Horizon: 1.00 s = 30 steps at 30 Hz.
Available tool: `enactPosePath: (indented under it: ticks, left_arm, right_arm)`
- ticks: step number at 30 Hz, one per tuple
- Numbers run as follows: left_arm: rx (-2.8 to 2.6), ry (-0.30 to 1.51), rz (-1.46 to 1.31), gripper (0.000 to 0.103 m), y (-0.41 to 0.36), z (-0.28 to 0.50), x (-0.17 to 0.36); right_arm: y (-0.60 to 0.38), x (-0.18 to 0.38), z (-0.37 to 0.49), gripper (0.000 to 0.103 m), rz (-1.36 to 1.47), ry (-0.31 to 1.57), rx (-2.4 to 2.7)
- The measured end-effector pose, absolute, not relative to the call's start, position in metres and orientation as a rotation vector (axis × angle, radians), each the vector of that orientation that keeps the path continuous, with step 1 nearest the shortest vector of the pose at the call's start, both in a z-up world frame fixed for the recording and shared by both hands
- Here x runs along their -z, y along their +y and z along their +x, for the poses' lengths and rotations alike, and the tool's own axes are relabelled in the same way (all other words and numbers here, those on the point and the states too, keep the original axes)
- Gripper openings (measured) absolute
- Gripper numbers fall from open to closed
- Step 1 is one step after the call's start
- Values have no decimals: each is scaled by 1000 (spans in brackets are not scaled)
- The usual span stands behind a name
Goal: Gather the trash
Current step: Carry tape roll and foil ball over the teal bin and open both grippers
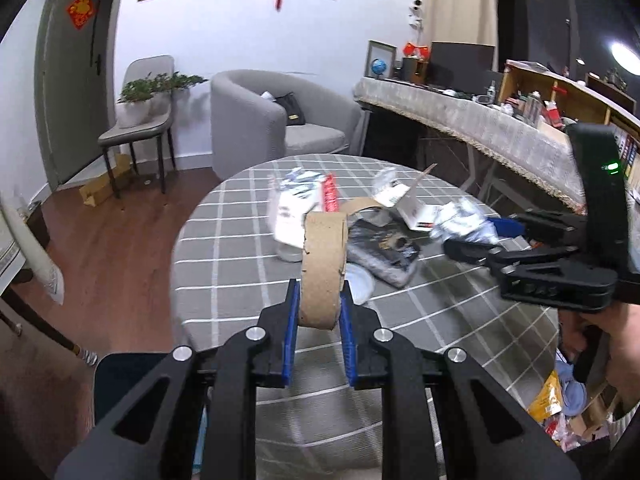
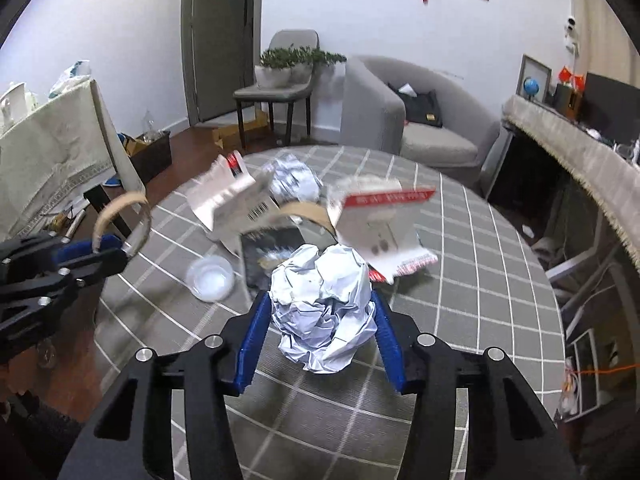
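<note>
My left gripper (image 1: 320, 292) is shut on a brown cardboard tape ring (image 1: 324, 264), its blue pads pinching the ring's lower rim above the round checked table (image 1: 224, 264). The right wrist view shows that gripper (image 2: 108, 250) at the left edge with the ring (image 2: 120, 204) standing up from it. My right gripper (image 2: 322, 308) is shut on a crumpled ball of white paper (image 2: 324, 280), pads pressing both sides. On the table behind lie torn white cartons (image 2: 376, 220), a black packet (image 2: 272, 252), a second paper ball (image 2: 294, 178) and a clear plastic cup (image 2: 210, 278).
A grey armchair (image 1: 276, 120) and a chair with a potted plant (image 1: 140, 104) stand beyond the table. A long cloth-covered counter (image 1: 480, 124) runs along the right. Bagged rubbish (image 1: 560, 404) lies on the floor by the table's right edge. A hand (image 1: 616, 340) holds the right gripper.
</note>
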<state>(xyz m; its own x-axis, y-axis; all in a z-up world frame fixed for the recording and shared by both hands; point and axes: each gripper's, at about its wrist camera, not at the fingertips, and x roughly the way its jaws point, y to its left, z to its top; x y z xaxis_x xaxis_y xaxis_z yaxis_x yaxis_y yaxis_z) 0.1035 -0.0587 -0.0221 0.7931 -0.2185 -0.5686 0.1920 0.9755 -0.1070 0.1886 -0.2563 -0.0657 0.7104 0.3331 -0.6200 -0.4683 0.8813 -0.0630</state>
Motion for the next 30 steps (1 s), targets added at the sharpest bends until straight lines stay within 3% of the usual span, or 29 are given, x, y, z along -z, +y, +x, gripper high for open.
enactPosePath:
  ticks: [15, 30]
  left_arm:
    - [76, 695, -53, 21, 24, 99, 44]
    - [-76, 934, -71, 21, 124, 95, 117]
  right_arm:
    - [-192, 54, 183, 51, -231, 574, -543]
    - [-87, 57, 175, 51, -158, 605, -767]
